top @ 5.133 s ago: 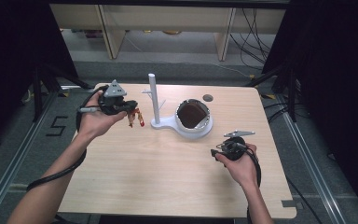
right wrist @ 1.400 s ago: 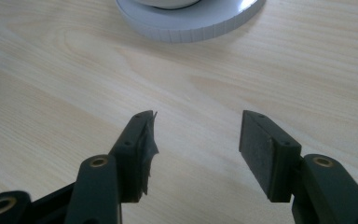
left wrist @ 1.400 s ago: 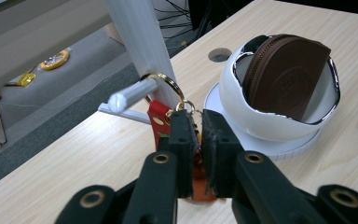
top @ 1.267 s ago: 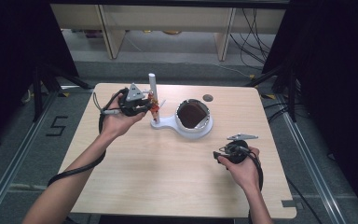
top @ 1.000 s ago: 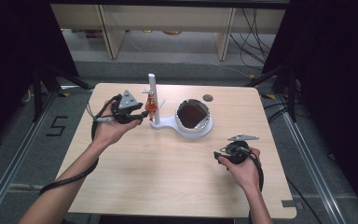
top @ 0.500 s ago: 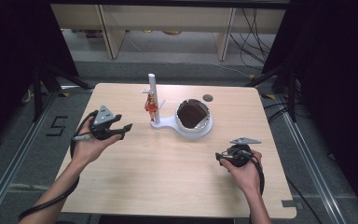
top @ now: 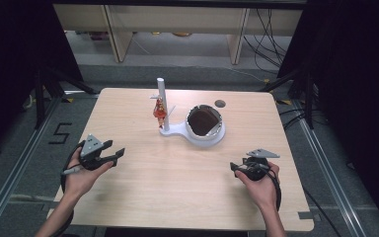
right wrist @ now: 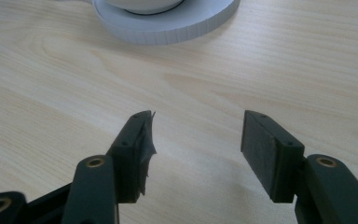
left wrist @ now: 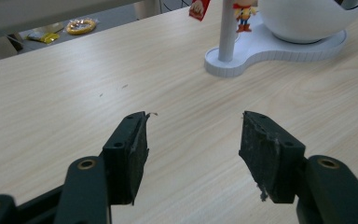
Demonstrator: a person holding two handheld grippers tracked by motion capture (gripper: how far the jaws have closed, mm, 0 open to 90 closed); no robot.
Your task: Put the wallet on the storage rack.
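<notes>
Figurine (top: 159, 110), a small red and yellow toy, hangs against the post of the white stand (top: 177, 132) toward the far middle of the desk (top: 187, 187), and the stand serves as the landmark for everything else. Well to the left of the stand and nearer the person, the left gripper (top: 117, 154) sits in the left hand (top: 81, 177) just above the desk, pointing toward the stand; its jaws have just been opening and stand wide apart with nothing between them. In the left gripper view the stand's post (left wrist: 227, 30) rises ahead, with the figurine (left wrist: 244, 11) just right of it and a red tag (left wrist: 198, 8) on the other side. Right of the post, on the stand's round end, sits a white bowl (top: 206, 123) with a dark inside. Beyond the bowl a small dark disc (top: 220, 103) lies on the desk. Well to the right of the stand and nearer the person, the right gripper (top: 234, 168) rests low in the right hand (top: 261, 185), its jaws apart and empty; the right gripper view shows the stand's base rim (right wrist: 168, 23) ahead of them
</notes>
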